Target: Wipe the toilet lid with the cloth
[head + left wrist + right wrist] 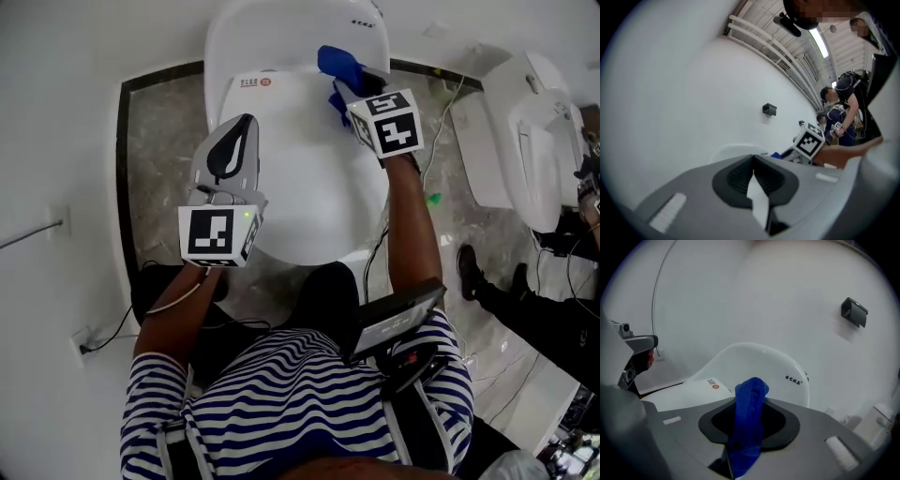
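The right gripper (354, 94) is clamped on a blue cloth (337, 64) at the back of the white toilet lid (300, 178) — beside a round red sticker (265, 82) whose print is too small to read. The left gripper (239, 136) hangs over the lid's left side, jaws together on nothing.

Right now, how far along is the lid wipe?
Done: the blue cloth is picked up and clamped in the right gripper. In hand: the cloth sits at the back right edge of the toilet lid. Left: the lid's broad white surface, where no wiped track shows. The left gripper is shut and empty above the lid's left side.
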